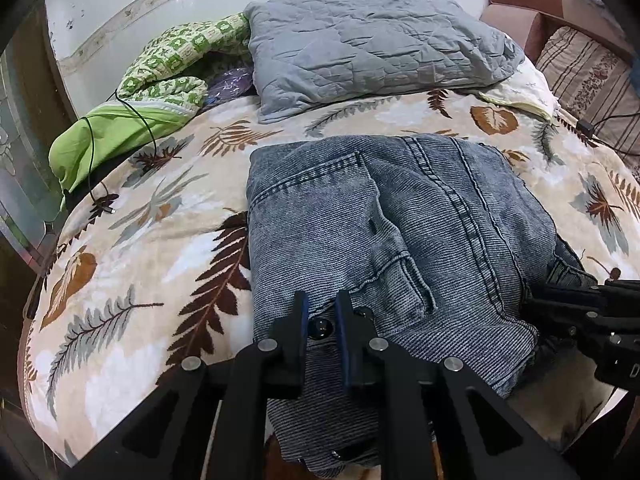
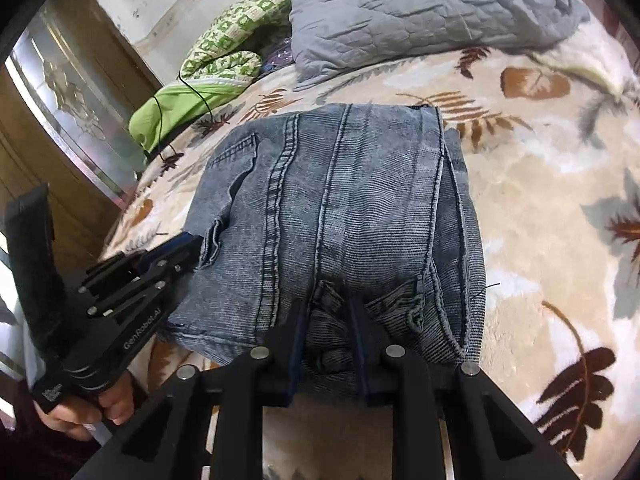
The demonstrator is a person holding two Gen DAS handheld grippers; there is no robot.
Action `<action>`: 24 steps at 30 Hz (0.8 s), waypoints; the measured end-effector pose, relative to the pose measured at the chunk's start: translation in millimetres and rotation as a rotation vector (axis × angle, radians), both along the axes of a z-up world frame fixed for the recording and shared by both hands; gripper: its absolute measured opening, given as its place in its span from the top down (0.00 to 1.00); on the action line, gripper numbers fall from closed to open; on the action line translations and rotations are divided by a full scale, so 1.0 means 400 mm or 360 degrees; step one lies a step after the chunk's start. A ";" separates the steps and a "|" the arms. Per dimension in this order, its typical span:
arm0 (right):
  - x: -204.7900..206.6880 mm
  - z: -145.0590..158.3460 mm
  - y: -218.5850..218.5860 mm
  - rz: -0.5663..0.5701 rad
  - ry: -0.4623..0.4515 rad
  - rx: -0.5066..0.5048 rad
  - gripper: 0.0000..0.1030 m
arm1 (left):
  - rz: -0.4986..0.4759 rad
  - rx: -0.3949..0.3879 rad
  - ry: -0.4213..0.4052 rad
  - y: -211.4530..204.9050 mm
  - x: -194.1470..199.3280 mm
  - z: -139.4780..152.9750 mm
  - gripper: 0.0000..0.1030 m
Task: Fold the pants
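Observation:
Grey-blue denim pants (image 1: 380, 232) lie folded in a thick bundle on the leaf-patterned bed blanket (image 1: 160, 240). They also show in the right wrist view (image 2: 340, 200). My left gripper (image 1: 322, 312) straddles the near waistband edge by the metal button, its jaws slightly apart with denim between them. My right gripper (image 2: 326, 312) holds the near edge of the bundle in the same way, with bunched cloth between its jaws. The right gripper shows in the left wrist view (image 1: 536, 300) at the bundle's right side, and the left gripper shows in the right wrist view (image 2: 188, 248) at its left side.
A grey quilted pillow (image 1: 372, 44) lies beyond the pants. A green patterned cloth (image 1: 160, 80) with a black cable (image 1: 90, 148) lies at the far left. A striped cushion (image 1: 592, 76) and sofa are at the far right. A wooden door (image 2: 48, 120) stands left of the bed.

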State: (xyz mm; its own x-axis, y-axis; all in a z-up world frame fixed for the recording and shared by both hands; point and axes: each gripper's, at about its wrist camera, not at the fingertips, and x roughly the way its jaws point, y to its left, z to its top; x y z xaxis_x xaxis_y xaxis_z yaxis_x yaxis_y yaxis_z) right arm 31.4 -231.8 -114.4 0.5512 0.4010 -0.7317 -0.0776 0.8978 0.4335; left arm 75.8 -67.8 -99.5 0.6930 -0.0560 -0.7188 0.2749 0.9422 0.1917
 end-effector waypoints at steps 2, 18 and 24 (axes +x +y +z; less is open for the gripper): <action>0.002 0.000 -0.004 0.0016 0.0000 0.0020 0.75 | 0.0005 0.0005 -0.0008 -0.001 0.000 -0.002 0.87; -0.040 0.082 -0.019 -0.0031 -0.0200 -0.0057 0.75 | 0.0182 -0.0200 -0.0097 0.090 -0.005 0.061 0.28; -0.043 0.086 -0.094 -0.0225 -0.0210 -0.0040 0.65 | 0.0248 -0.0196 -0.0125 0.118 0.007 0.070 0.24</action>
State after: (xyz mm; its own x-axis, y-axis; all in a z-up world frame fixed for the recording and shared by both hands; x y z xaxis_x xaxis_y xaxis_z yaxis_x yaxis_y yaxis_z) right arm 14.2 -269.4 -79.8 0.6926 0.2953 -0.6581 -0.0048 0.9142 0.4051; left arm 78.6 -20.6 -71.4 0.7536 -0.0281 -0.6567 0.1130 0.9897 0.0873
